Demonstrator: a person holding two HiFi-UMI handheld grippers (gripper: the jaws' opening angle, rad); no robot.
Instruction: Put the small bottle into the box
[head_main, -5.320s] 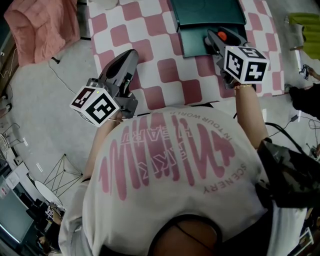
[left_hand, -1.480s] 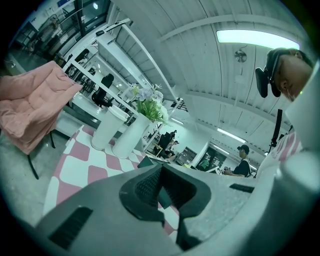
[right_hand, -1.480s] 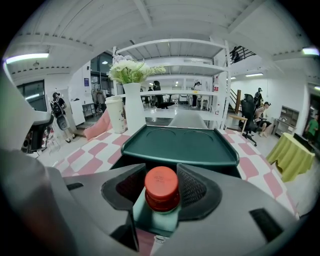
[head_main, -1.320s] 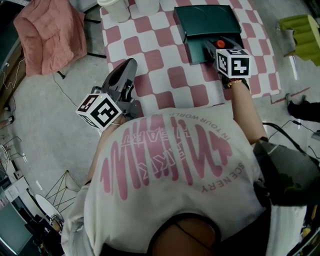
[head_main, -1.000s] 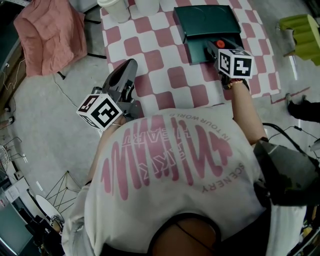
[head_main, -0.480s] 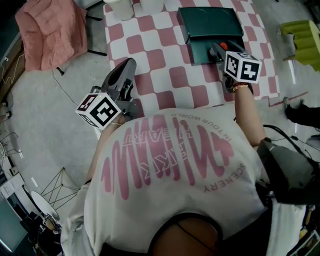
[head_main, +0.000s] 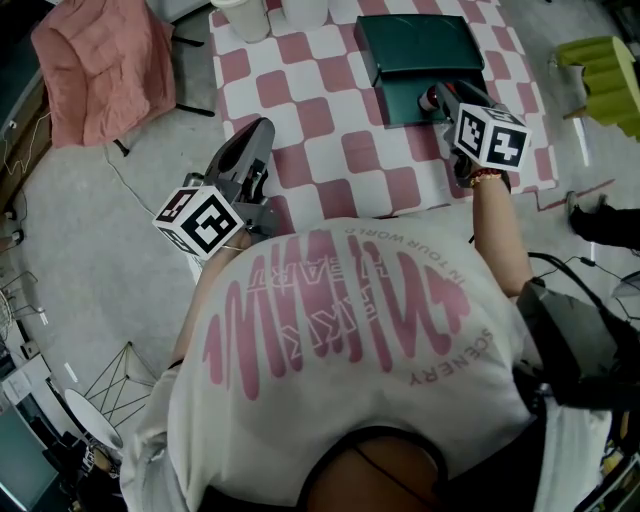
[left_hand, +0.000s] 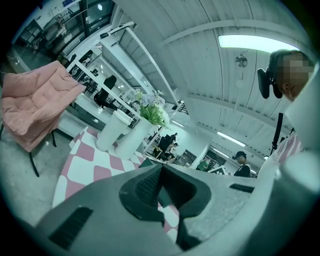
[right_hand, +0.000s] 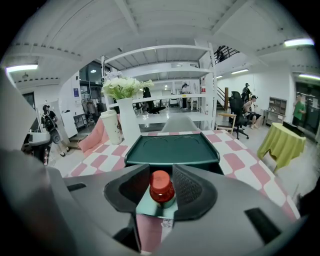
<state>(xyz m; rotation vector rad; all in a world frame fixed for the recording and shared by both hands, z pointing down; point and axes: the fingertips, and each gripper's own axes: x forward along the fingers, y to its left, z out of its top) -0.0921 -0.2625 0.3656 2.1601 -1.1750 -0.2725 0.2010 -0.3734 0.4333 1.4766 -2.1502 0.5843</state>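
Note:
A small bottle (right_hand: 162, 189) with a red cap stands upright between the pads of my right gripper (right_hand: 161, 171), whose jaws have just been closing and now press on its neck. Just beyond it lies the dark green box (right_hand: 172, 150), open and with nothing visible inside. In the head view my right gripper (head_main: 440, 100) hovers at the near edge of the green box (head_main: 410, 45). My left gripper (head_main: 263, 127) hangs off the table's left front corner. Its jaws meet at the tips (left_hand: 161, 169) with nothing between them.
The table (head_main: 300, 110) has a pink-and-white chequered cloth. A white cup (right_hand: 111, 127) and a white vase with flowers (right_hand: 127, 120) stand at its far left. A pink cloth (head_main: 95, 60) lies over a chair on the left, and a yellow-green covered table (head_main: 605, 65) stands on the right.
My right gripper has lifted slightly at the box's near edge. The left gripper has stayed where it was.

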